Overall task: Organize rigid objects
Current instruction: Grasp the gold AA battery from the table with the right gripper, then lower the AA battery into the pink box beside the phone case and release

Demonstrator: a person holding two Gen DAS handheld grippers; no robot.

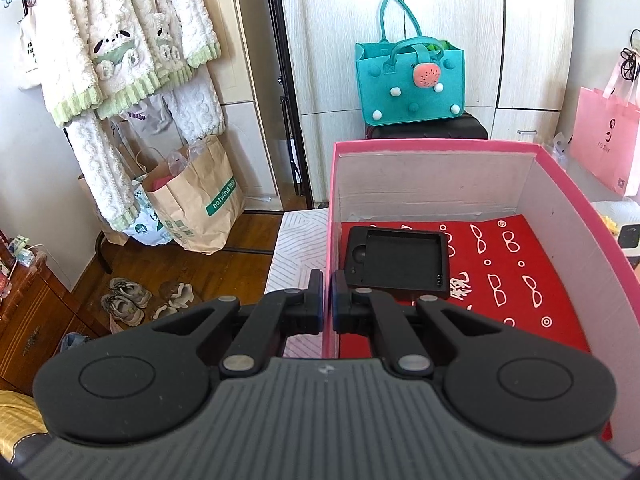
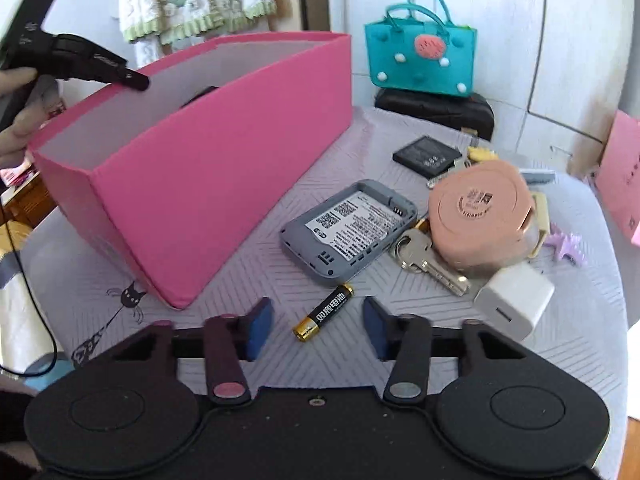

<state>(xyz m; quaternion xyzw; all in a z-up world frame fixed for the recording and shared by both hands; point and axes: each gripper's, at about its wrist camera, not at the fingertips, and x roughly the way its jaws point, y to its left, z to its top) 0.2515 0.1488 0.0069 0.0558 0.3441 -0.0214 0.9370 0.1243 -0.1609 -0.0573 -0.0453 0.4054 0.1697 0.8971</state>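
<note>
A pink box [image 1: 568, 184] with a red patterned floor holds a black rectangular tray [image 1: 396, 258]. My left gripper [image 1: 327, 300] is shut on the box's left wall, which runs between its fingers. In the right wrist view the same box [image 2: 208, 184] stands on the table, with the left gripper [image 2: 134, 80] at its far rim. My right gripper [image 2: 318, 326] is open and empty, and a black and gold battery [image 2: 323, 312] lies between its fingertips. Beyond lie a grey device [image 2: 348, 230], keys [image 2: 428, 260], a pink round case [image 2: 480, 216], a white charger [image 2: 514, 306] and a flat black battery [image 2: 428, 156].
The table has a grey patterned cloth [image 2: 568, 344]. A teal felt bag [image 2: 420, 56] sits on a black case [image 2: 436, 110] at the back. A purple clip [image 2: 566, 246] lies at the right. Paper bags [image 1: 200, 200], shoes [image 1: 128, 300] and hanging clothes [image 1: 132, 40] are at the left.
</note>
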